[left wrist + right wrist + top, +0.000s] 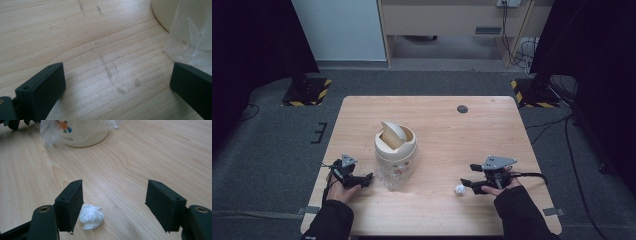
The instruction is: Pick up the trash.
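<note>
From above, the cream bin (395, 147) sits mid-table; the paper ball (459, 189) lies to its right, just off the right gripper (468, 184). Left gripper (367, 179) is beside the bin.

Left gripper view: jaws wide apart, holding nothing.

Right gripper view: jaws open around the ball (91, 216), not pinching.

The person wore dark, almost black long sleeves (332, 220) that reached down to the wrists. Each hand carried a set of black plastic tongs. The left tongs (364, 180) had a small grey three-cornered plate (347, 160) on top. The right tongs (468, 183) had a bigger grey plate (498, 162) of the same shape, and a thin black cable (532, 175) ran from them. Up close, the jaws were flat, thick black blocks with blunt ends. Each block had a small round hole in it. Behind the blocks sat rounded black arms with brass-coloured rings (44, 209) set into them.
</note>
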### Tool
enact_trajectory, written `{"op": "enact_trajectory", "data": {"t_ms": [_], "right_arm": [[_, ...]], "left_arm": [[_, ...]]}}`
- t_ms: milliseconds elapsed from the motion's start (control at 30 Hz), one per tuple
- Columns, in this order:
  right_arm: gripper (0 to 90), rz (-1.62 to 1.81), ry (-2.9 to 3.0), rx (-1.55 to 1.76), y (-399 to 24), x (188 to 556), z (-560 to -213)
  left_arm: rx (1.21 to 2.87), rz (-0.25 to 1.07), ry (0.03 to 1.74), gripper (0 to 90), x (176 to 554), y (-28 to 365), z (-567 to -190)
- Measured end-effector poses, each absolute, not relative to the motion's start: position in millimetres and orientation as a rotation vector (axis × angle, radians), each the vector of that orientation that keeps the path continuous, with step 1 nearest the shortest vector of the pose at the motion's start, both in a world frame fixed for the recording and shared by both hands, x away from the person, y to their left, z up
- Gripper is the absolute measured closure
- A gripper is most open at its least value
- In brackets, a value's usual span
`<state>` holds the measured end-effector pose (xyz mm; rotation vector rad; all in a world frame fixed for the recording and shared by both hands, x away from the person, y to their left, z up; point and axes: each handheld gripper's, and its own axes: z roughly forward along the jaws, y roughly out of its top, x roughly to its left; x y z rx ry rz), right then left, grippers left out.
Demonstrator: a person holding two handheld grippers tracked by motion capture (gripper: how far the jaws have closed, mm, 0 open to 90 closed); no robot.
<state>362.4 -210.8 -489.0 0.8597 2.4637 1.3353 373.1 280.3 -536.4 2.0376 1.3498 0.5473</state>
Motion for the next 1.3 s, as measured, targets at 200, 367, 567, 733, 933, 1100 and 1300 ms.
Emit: {"op": "enact_trajectory", "data": {"t_ms": [200, 367, 567, 733, 933, 1100, 1300], "right_arm": [[31.1, 1.291, 2.518, 0.853, -206.4, 361.5, -496.3], [32.0, 1.228, 2.587, 0.827, -199.8, 360.4, -504.6], [35.3, 1.157, 2.664, 0.801, -193.9, 360.4, -512.6], [42.6, 1.139, 2.709, 0.786, -191.0, 358.5, -514.9], [51.4, 1.104, 2.757, 0.77, -188.5, 358.6, -517.0], [60.2, 1.072, 2.779, 0.764, -186.8, 360.9, -518.0], [66.0, 1.085, 2.777, 0.768, -187.0, 363.2, -515.3]], "left_arm": [[2.037, 0.548, 1.35, 0.0, 373.1, 280.2, -536.4], [2.038, 0.547, 1.35, 0.0, 373.1, 280.3, -536.4], [2.037, 0.548, 1.35, 0.0, 373.1, 280.2, -536.4], [2.038, 0.548, 1.35, 0.0, 373.1, 280.3, -536.4], [2.038, 0.547, 1.35, 0.0, 373.1, 280.2, -536.4], [2.038, 0.547, 1.35, 0.0, 373.1, 280.2, -536.4], [2.037, 0.547, 1.35, 0.0, 373.1, 280.2, -536.4]]}}
